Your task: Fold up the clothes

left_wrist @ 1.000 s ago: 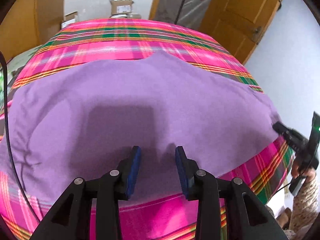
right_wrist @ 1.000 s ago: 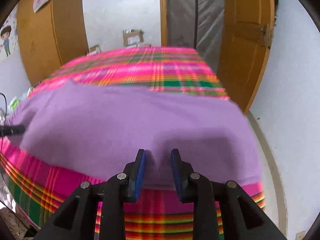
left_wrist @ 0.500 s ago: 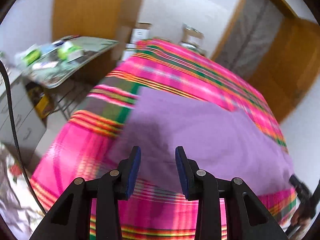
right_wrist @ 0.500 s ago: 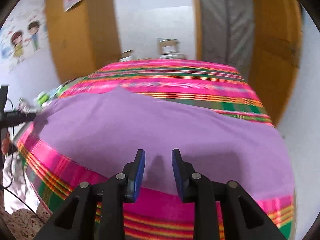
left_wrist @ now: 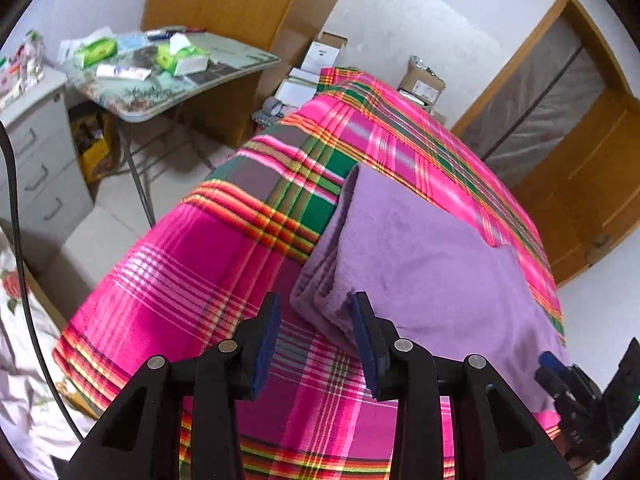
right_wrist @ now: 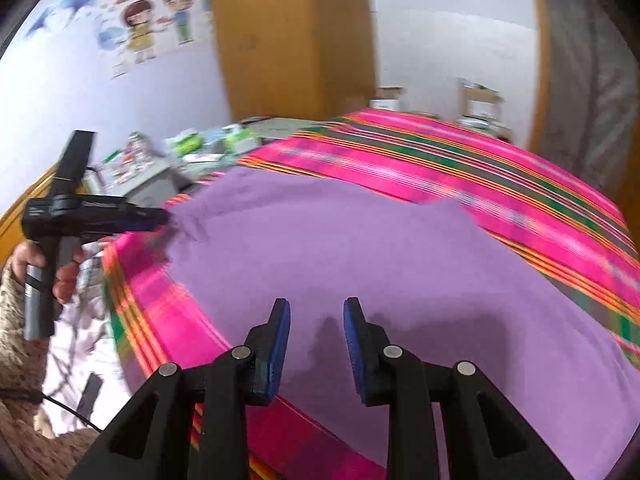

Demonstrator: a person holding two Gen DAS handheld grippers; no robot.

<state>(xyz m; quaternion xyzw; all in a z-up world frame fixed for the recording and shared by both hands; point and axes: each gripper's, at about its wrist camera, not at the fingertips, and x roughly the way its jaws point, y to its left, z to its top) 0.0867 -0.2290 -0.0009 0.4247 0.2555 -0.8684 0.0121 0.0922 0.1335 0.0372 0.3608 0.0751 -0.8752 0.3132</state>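
A purple garment (left_wrist: 432, 264) lies spread flat on a bed with a pink plaid cover (left_wrist: 192, 272). My left gripper (left_wrist: 316, 304) is at the garment's left end. Its jaws are opening, and the layered corner of the cloth sits between them without being pinched. In the right wrist view the garment (right_wrist: 360, 264) fills the middle, and my right gripper (right_wrist: 316, 308) hovers open over its near edge with nothing between its fingers. The left gripper (right_wrist: 158, 218), held by a hand, shows at the cloth's far left corner. The right gripper (left_wrist: 550, 360) shows at the garment's near right end.
A folding table (left_wrist: 224, 68) with tissue packs and a grey drawer cabinet (left_wrist: 36, 152) stand left of the bed. Cardboard boxes (left_wrist: 424, 80) sit behind it, with wooden doors (left_wrist: 580, 184) to the right. A black cable (left_wrist: 16, 216) hangs at the left. The plaid cover (right_wrist: 460, 168) stretches beyond the garment.
My left gripper has moved from the middle of the garment's near edge to its left corner. The right wrist view has swung left, so the left gripper looms larger in it.
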